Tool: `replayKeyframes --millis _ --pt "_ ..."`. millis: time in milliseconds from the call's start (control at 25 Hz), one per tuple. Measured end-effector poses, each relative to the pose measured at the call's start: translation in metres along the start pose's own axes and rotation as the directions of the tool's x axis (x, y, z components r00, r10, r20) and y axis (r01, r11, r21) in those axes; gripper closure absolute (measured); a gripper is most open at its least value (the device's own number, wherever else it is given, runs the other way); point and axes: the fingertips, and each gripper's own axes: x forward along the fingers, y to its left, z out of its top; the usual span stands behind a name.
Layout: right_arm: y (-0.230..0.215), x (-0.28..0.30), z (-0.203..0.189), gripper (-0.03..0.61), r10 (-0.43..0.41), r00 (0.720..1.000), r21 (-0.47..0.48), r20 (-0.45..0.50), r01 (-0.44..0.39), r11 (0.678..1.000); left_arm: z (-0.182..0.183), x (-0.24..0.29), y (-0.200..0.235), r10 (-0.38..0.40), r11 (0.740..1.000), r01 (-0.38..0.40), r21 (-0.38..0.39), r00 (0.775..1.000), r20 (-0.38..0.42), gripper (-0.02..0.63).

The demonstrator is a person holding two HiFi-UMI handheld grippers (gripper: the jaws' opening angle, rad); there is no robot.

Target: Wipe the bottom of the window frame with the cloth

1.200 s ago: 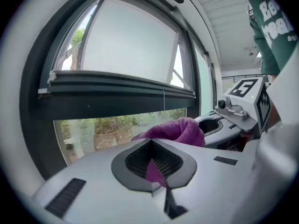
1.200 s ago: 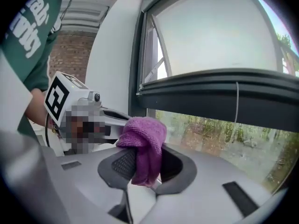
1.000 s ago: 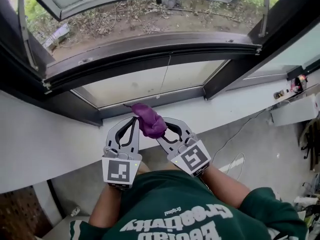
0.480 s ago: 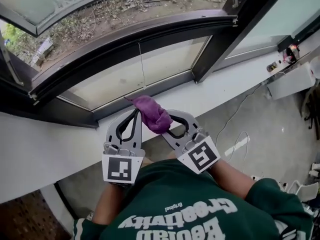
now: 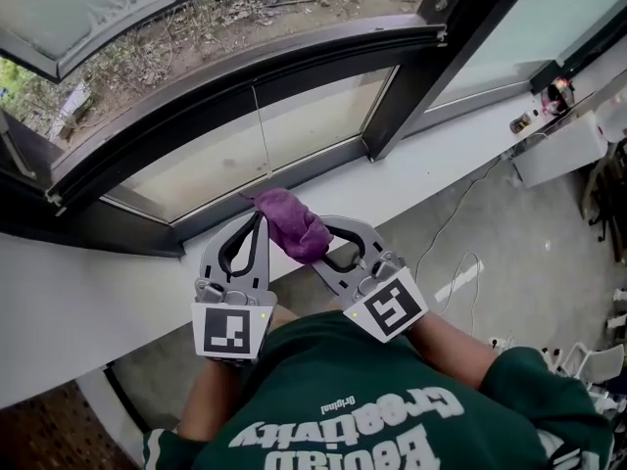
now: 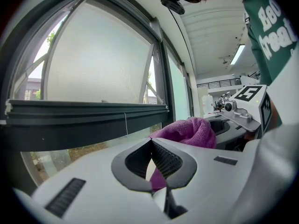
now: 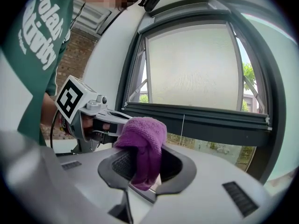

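Note:
A bunched purple cloth (image 5: 292, 223) hangs just above the white sill (image 5: 108, 292), with my right gripper (image 5: 313, 254) shut on it. In the right gripper view the cloth (image 7: 142, 143) drapes down between the jaws. My left gripper (image 5: 258, 219) is shut, tips together, right beside the cloth's left edge. The left gripper view shows its tips (image 6: 150, 142) meeting with the cloth (image 6: 189, 130) just behind and to the right. The dark bottom rail of the window frame (image 5: 225, 84) curves across beyond both grippers.
A fixed glass pane (image 5: 245, 140) sits below the rail, with a dark upright post (image 5: 416, 71) to its right. The opened sash (image 5: 108, 23) swings outward at the top. A white box (image 5: 558, 150) and a cable (image 5: 456, 282) lie at the right.
The head view has swung, so the window has slid left and the floor at the right shows more. Both grippers and the cloth keep the same pose together.

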Motion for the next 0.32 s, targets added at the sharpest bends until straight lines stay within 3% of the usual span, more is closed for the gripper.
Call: replayKeyframes --millis 320 --pt "-0.0103 -0.0061 0.0002 0.476 -0.040 0.999 -0.011 0.007 0.040 0.999 0.0088 0.0028 -0.0093 -0.029 0.999 0.028 0.038 0.999 0.019 0.604"
